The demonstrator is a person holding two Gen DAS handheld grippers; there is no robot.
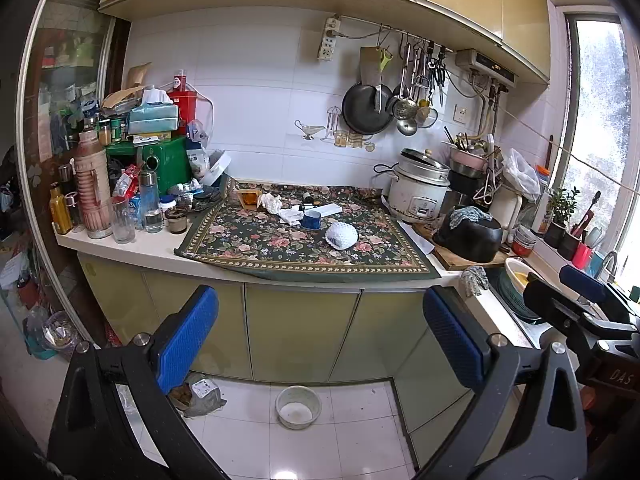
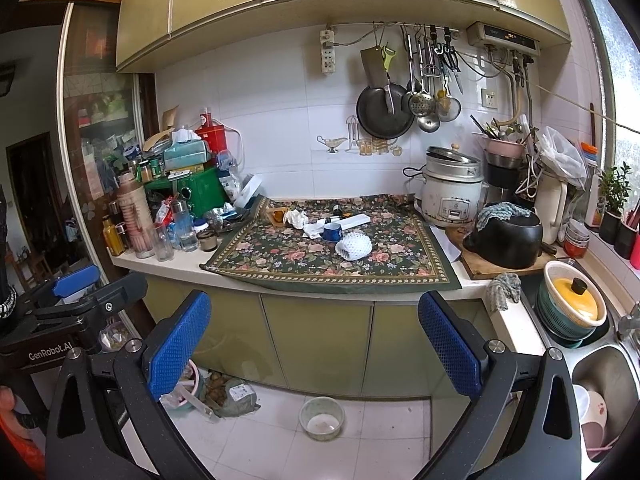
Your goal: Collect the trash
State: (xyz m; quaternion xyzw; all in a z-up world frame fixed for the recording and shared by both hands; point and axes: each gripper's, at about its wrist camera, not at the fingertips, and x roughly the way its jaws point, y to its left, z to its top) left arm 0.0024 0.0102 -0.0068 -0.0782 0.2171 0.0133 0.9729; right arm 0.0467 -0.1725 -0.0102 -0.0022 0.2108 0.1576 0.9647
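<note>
Blue pads face each other across a wide gap on both tools, and neither holds anything. The left tool (image 1: 320,336) hangs level in front of the cupboard doors, below the table (image 1: 132,248) edge and well back from it; the right tool (image 2: 314,340) is held the same way, just to its right. Each camera catches the other tool at its edge: the right one shows at the right border of the left view, the left one (image 2: 76,288) at the left border of the right view.

On the floral cloth (image 1: 304,248) in the middle of the table lies the trash: crumpled tissues (image 1: 280,206) toward the far left, a white foam net (image 1: 341,236) nearer the front, and a blue can (image 1: 311,220) between them, touching the tissues. A white flat box (image 1: 326,210) lies just behind the can. Bottles and jars crowd the left end; a rice cooker (image 1: 420,190) and a black pot (image 1: 470,236) stand at the right.

On the floor near the cupboards sits a pale bowl (image 1: 298,406), with a grey bag (image 1: 200,394) to its left.

Only the right view shows the sink (image 2: 600,376) with dishes in it at the near right, and the yellow lid (image 2: 574,298) in full. Only the left view shows the clutter on the floor at the far left.
</note>
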